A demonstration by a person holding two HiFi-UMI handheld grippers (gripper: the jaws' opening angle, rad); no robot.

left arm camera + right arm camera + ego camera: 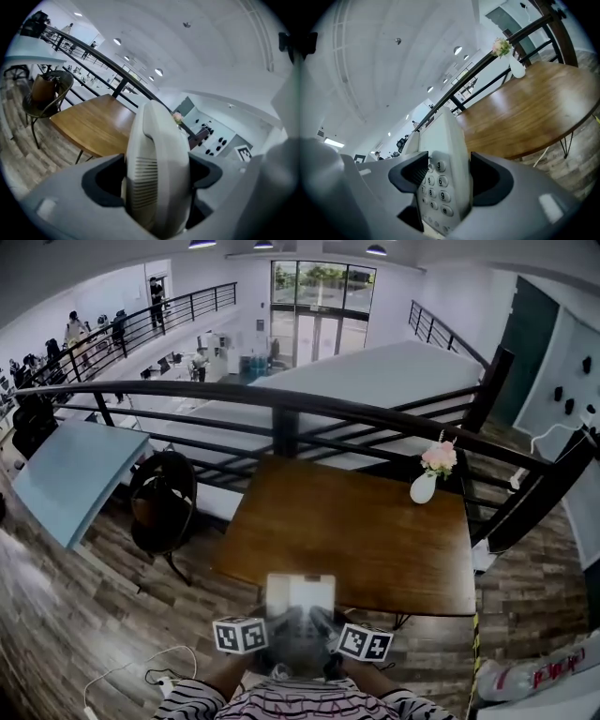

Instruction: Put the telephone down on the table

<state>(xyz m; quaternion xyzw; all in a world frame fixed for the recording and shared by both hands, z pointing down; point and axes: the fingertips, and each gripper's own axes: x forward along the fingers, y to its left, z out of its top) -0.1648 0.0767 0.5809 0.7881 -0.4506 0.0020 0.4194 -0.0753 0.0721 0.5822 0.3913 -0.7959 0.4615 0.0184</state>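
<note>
1. At the far left a chair point(164, 498) stands on the floor beside the table point(375, 540), well clear of the work.
2. The left gripper point(157, 177) has its jaws pinched on the handset side of the telephone point(154, 140). The ribbed earpiece sits right between the dark pads.
3. The telephone hangs between the two grippers, close to the person's body and at the table's near edge. It looks raised rather than resting on the wood. A grip on each side likely keeps the base level and stops the handset slipping off its cradle.
4. The right gripper point(450, 179) has its jaws clamped on the keypad side, with the number keys showing between the pads.
5. Toward the right, the table is bare except for a white vase of flowers point(424, 486) at the far right corner. The middle therefore seems a safe spot to set the telephone down.
6. The head view alone shows how the telephone lies against the table edge, but there the jaws are hidden behind the marker cubes. Each gripper view shows its own grip plainly. The left one shows only the handset and the right one only the keys, and neither shows the gap under the telephone.
</note>
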